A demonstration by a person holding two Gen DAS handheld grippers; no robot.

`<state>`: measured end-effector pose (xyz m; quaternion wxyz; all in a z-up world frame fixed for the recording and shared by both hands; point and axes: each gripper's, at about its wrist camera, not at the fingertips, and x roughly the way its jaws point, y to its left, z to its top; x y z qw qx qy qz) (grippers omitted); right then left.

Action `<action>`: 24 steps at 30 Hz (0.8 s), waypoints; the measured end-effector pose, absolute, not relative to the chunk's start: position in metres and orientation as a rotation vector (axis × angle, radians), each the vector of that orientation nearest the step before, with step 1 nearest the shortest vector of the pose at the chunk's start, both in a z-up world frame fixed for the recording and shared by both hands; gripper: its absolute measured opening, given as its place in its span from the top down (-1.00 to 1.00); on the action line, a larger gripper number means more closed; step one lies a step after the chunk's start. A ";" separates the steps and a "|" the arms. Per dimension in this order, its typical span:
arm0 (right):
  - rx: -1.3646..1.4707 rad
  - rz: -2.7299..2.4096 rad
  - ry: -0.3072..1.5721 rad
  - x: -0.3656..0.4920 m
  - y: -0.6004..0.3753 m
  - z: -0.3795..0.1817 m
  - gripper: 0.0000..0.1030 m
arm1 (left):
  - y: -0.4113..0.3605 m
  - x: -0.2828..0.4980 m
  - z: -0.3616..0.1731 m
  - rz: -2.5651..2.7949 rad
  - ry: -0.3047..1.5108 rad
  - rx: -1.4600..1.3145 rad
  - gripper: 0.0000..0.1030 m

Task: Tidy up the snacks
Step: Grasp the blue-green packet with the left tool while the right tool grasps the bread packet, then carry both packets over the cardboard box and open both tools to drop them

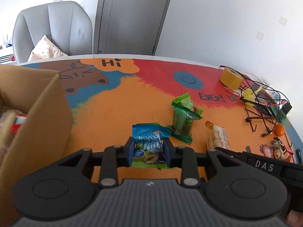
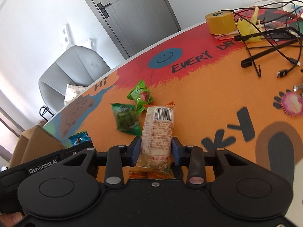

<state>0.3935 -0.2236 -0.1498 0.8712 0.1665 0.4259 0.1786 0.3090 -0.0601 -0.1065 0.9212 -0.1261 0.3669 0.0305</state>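
My left gripper (image 1: 149,147) is shut on a blue snack packet (image 1: 148,141) just above the colourful table mat. My right gripper (image 2: 156,147) is shut on a long orange-ended cracker packet (image 2: 158,132), which also shows in the left wrist view (image 1: 217,137). Two green snack packets lie on the mat: a dark one (image 1: 182,124) (image 2: 126,118) and a brighter one behind it (image 1: 186,103) (image 2: 141,94). An open cardboard box (image 1: 32,117) with snacks inside stands at the left; it also shows in the right wrist view (image 2: 36,141).
A roll of yellow tape (image 1: 231,78) (image 2: 220,22), a black wire stand with cables (image 1: 263,109) (image 2: 269,45), an orange ball (image 1: 279,129) and a keyring (image 1: 277,149) lie at the right. A grey chair (image 1: 55,30) stands beyond the table's far edge.
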 end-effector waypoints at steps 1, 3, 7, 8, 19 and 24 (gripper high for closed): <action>0.354 0.380 0.890 0.390 -0.224 -0.149 0.31 | -0.059 0.305 -0.104 0.062 0.749 -0.261 0.41; 0.376 0.393 0.890 0.384 -0.226 -0.147 0.31 | -0.056 0.297 -0.100 0.065 0.741 -0.278 0.41; 0.386 0.402 0.874 0.372 -0.227 -0.139 0.31 | -0.053 0.282 -0.094 0.065 0.726 -0.280 0.41; 0.392 0.408 0.870 0.369 -0.227 -0.136 0.31 | -0.052 0.278 -0.092 0.064 0.722 -0.284 0.41; 0.372 0.471 0.803 0.343 -0.202 -0.098 0.31 | -0.033 0.242 -0.052 0.061 0.651 -0.300 0.41; 0.366 0.508 0.765 0.331 -0.182 -0.077 0.31 | -0.012 0.220 -0.030 0.102 0.612 -0.306 0.41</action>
